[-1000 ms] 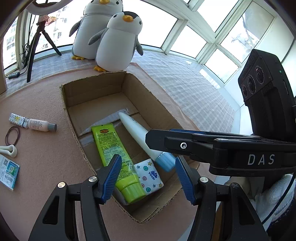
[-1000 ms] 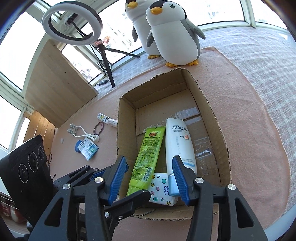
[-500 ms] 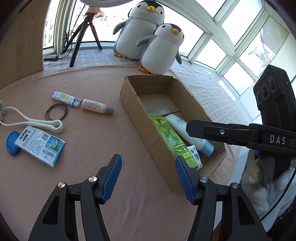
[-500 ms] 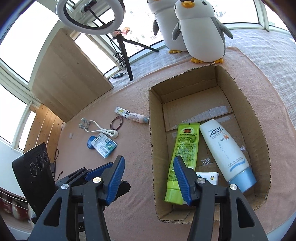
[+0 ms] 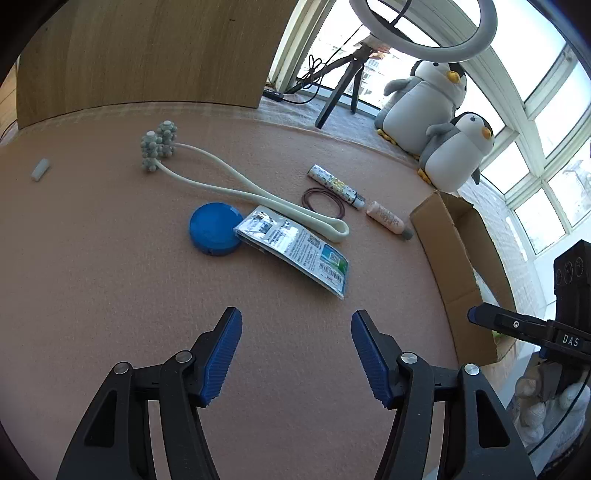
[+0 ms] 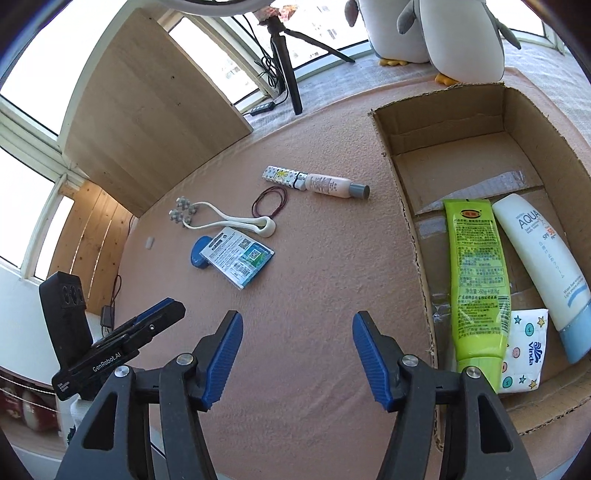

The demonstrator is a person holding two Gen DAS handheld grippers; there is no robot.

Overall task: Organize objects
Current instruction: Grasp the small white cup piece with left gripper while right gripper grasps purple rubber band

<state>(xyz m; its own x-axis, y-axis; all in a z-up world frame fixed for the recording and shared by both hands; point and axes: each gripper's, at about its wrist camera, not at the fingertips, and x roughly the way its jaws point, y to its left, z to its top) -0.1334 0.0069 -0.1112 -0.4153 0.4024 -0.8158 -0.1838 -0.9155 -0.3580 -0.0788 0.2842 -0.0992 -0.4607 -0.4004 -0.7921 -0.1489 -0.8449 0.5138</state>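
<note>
Left wrist view: left gripper wide apart, empty above printed packet

Tissue pack partly under green tube; penguin toys heads cropped.

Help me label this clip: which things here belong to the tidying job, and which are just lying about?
Job:
cardboard box
green tube
sunscreen bottle
tissue pack
printed packet
blue lid
massage roller
hair ties
small bottle

Lying about:
plush penguins
ring light
wooden board
</note>
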